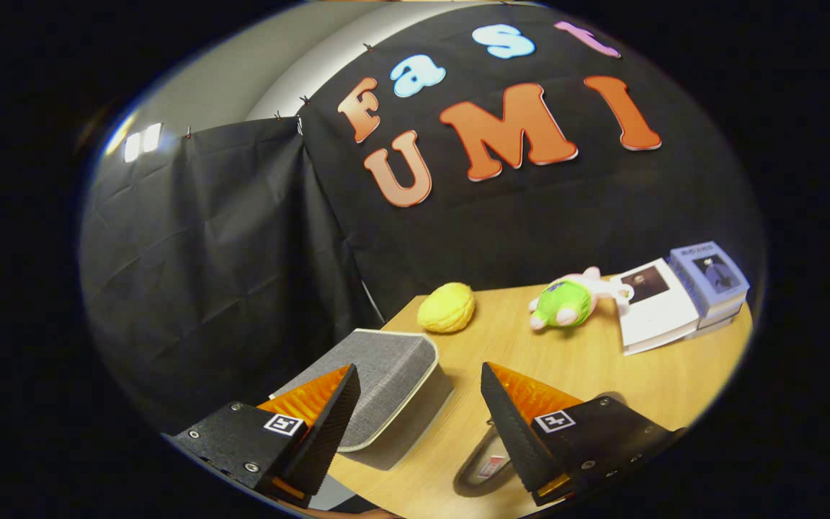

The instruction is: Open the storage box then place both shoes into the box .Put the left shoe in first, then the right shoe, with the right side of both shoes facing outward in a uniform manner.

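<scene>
Box not yet opened — you're lining up on it.
Gripper point(415, 393) jaws wide, empty; grey box point(379, 386) lower centre, lid down on the worktop point(602, 360). Next, catch its lid edge.

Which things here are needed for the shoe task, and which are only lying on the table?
For the task:
- grey storage box, lid shut, partly between the fingers
- gripper, open, holding nothing

Just lying about, beyond the fingers:
- yellow plush
- green and pink plush toy
- white booklet
- blue books

wooden table point(588, 367) — grey storage box point(386, 382) | yellow toy point(447, 308) | plush point(566, 301) | books point(681, 295)
</scene>
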The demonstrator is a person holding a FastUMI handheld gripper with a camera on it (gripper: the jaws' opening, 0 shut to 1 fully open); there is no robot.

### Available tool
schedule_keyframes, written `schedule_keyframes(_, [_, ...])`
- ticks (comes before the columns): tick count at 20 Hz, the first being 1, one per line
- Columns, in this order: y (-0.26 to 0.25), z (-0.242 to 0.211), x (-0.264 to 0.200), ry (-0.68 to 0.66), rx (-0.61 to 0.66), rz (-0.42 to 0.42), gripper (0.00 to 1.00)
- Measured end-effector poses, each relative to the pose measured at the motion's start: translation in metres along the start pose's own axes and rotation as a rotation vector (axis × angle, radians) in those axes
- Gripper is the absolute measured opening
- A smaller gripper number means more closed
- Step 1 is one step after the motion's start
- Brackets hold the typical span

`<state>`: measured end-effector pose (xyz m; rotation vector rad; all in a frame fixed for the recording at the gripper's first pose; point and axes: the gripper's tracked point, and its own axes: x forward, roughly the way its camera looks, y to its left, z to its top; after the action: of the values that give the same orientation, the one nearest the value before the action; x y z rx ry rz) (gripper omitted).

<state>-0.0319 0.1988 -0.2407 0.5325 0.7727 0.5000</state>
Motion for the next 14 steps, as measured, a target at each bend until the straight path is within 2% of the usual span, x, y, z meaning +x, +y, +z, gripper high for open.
schedule_keyframes(5, [0.014,-0.041,0.038,0.146,0.155,0.100,1.00])
schedule_keyframes(9, [0.029,-0.063,0.063,0.217,0.286,0.189,0.96])
schedule_keyframes(14, [0.035,-0.084,0.093,0.258,0.420,0.245,0.96])
